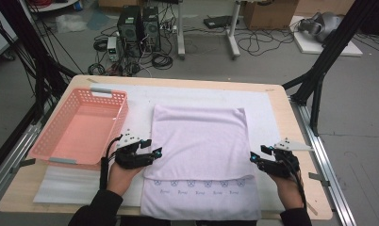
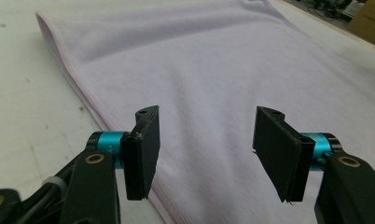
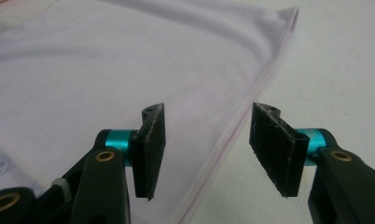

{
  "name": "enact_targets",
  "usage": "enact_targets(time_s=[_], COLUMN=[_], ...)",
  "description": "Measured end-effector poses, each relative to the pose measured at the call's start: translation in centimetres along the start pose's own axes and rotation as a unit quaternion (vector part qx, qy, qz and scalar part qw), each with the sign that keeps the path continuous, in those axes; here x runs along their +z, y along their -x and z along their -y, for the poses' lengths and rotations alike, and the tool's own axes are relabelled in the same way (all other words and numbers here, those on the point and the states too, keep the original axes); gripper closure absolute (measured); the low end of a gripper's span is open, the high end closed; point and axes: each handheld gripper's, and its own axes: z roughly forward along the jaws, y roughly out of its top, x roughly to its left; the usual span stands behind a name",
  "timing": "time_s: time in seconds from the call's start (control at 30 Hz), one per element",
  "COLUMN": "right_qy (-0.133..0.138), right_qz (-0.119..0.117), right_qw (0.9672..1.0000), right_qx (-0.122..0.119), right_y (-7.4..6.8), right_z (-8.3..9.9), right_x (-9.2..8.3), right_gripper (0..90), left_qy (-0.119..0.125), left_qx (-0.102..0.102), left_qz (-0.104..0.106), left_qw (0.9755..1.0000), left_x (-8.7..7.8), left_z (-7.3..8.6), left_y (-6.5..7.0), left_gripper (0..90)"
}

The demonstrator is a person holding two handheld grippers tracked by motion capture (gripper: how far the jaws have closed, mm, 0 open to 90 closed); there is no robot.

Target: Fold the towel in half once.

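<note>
High view: towel (image 1: 200, 141), pale lilac, folded, flat on the white mat (image 1: 267, 101) at the middle of the tabletop (image 1: 291, 122), its printed near edge toward me; pink basket (image 1: 79, 129) to its left; my left gripper (image 1: 152, 151) at the towel's left edge, my right gripper (image 1: 257, 157) at its right edge, both near the fold. Left gripper view: my jaws apart, nothing between the pads, poised over the towel's edge (image 2: 90, 100). Right gripper view: my jaws apart, gripping nothing, straddling the towel's hemmed edge (image 3: 251, 102) above the mat.
</note>
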Motion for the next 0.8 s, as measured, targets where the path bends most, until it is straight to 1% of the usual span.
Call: enact_targets(time_s=[0.07,0.13,0.17,0.27,0.3,0.37,0.43,0.47,0.5,0.53,0.57,0.6,0.63,0.7,0.77,0.8], right_qy=[0.003,0.014,0.011,0.0,-0.002,-0.01,-0.015,-0.018,-0.021,-0.022,-0.018,-0.017,-0.021,-0.025,-0.025,-0.02], right_qz=[0.005,-0.005,-0.009,-0.021,-0.024,-0.029,-0.031,-0.032,-0.03,-0.03,-0.03,-0.03,-0.03,-0.038,-0.042,-0.051], right_qw=[1.0,0.9999,0.9999,0.9998,0.9997,0.9995,0.9993,0.9991,0.9989,0.9989,0.9991,0.9992,0.9992,0.9988,0.9984,0.998], right_qx=[-0.003,-0.001,0.0,0.006,0.004,-0.001,-0.013,-0.021,-0.029,-0.027,-0.025,-0.02,-0.017,-0.018,-0.029,-0.033], right_y=[-0.7,-1.2,-1.3,-1.5,-1.7,-2.1,-2.5,-2.6,-2.8,-2.8,-2.7,-2.6,-2.6,-2.7,-2.9,-2.9], right_z=[0.7,1.5,1.9,2.9,3.1,3.2,3.2,3.2,3.2,3.2,3.3,3.5,3.7,4.0,4.1,4.1], right_x=[-1.0,-1.8,-2.0,-2.2,-2.2,-2.1,-2.0,-1.9,-2.0,-2.2,-2.4,-2.6,-2.8,-2.9,-2.9,-2.7], right_gripper=[45.1,47.2,47.2,47.2,47.0,46.0,44.7,43.7,42.8,41.5,40.2,39.2,38.8,38.2,38.2,38.3], left_qy=[-0.002,-0.007,-0.01,-0.014,-0.014,-0.012,-0.007,-0.005,-0.003,-0.004,-0.011,-0.015,-0.021,-0.027,-0.031,-0.034], left_qx=[-0.001,0.005,0.007,0.005,0.005,-0.001,-0.011,-0.011,-0.011,-0.01,-0.006,-0.007,-0.001,0.002,0.002,0.0], left_qz=[-0.003,0.001,0.003,0.003,0.0,-0.006,-0.009,-0.008,-0.007,-0.002,-0.001,0.002,0.004,0.008,0.008,0.01], left_qw=[1.0,1.0,0.9999,0.9999,0.9999,0.9999,0.9999,0.9999,0.9999,0.9999,0.9999,0.9999,0.9998,0.9996,0.9995,0.9994], left_x=[-0.5,-1.1,-1.4,-2.4,-2.8,-3.4,-3.8,-4.0,-4.2,-4.3,-4.3,-4.3,-4.3,-4.3,-4.3,-4.3], left_z=[0.4,1.0,1.4,2.2,2.4,2.9,3.2,3.3,3.5,3.7,3.8,4.0,4.1,4.3,4.4,4.5], left_y=[0.6,1.3,1.5,2.0,2.1,2.1,2.1,2.2,2.3,2.4,2.4,2.6,2.7,2.8,2.7,2.7], left_gripper=[39.3,39.1,39.3,41.1,42.0,43.2,43.2,43.2,44.5,46.3,48.4,49.1,50.3,52.9,54.0,55.1])
